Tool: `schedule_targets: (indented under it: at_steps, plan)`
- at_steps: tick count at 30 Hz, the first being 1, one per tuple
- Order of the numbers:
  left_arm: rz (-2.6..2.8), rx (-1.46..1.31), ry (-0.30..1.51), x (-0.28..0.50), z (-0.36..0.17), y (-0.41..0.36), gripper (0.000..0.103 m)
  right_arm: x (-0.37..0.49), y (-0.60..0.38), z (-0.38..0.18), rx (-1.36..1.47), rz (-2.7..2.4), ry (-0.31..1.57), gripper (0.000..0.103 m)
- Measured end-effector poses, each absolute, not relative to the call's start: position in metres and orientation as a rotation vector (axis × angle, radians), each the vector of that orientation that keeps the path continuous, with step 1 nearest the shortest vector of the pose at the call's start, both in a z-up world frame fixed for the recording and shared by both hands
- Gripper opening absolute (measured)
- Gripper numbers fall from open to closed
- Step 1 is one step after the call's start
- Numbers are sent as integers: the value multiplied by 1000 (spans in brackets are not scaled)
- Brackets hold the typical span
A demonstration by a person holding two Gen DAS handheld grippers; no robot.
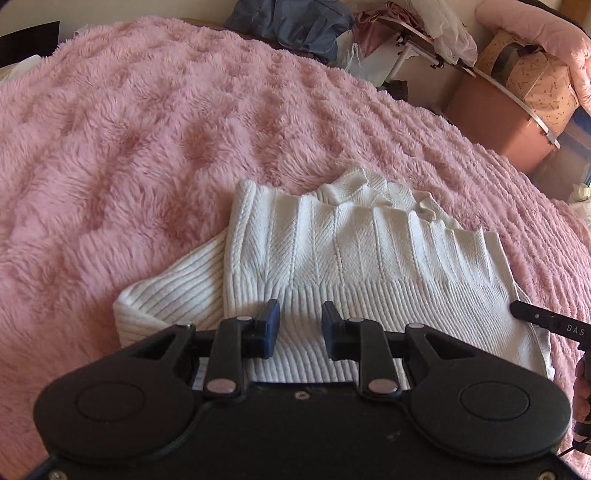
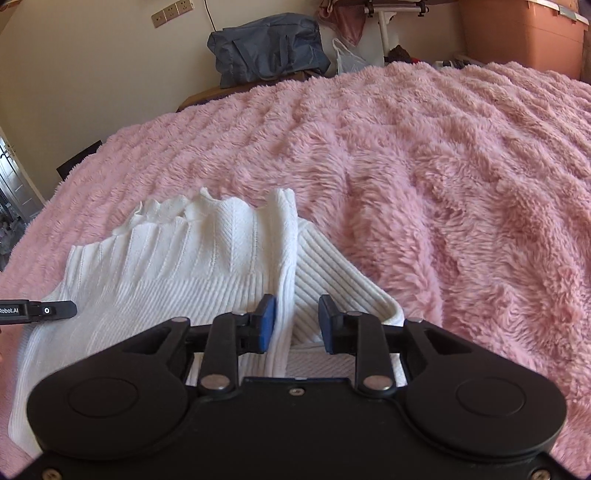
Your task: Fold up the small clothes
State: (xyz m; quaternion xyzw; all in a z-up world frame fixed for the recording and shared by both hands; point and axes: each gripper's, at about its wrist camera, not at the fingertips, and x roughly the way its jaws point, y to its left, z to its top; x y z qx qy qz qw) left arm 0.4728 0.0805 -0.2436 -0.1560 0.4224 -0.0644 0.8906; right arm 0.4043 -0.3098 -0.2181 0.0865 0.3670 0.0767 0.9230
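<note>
A white ribbed knit sweater [image 1: 354, 254] lies partly folded on a fluffy pink blanket [image 1: 147, 129]. A sleeve [image 1: 170, 299] sticks out at its left in the left wrist view. My left gripper [image 1: 300, 325] is open over the sweater's ribbed hem, holding nothing. In the right wrist view the sweater [image 2: 177, 258] lies at the lower left, with a folded edge running between the fingers. My right gripper [image 2: 297, 321] is open over that folded edge and the sleeve [image 2: 332, 273]. The other gripper's tip shows at the frame edge in each view [image 1: 532, 317] [image 2: 40, 309].
The pink blanket [image 2: 443, 166] covers the bed. Beyond the far edge are a blue bag [image 2: 266, 48], a white plastic bag [image 2: 349, 57], a brown storage box [image 1: 495, 118], a patterned bag [image 1: 539, 81] and a wall socket strip [image 2: 171, 13].
</note>
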Motion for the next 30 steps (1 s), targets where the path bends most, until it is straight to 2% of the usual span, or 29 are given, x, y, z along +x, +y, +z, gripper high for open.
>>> schedule_targets:
  at_steps: [6,16,18,23,30]
  plan:
    - [-182,-335,771,493,-215,69,28,406,-292,-188,173,211,617,26]
    - [-48,-405,838,535,-244,91,28,464,-274,-211,127,167,701,26]
    - [-57,-450,829,531,-246,97,28,465,-278,-217,133,153,715,20]
    - [-160,-449,760,474,-221,100,31,421,-291,-194,248,249,668,23]
    - [-218,-371,793,361,-220,103,31,323,-305,-186,136,336,723,23]
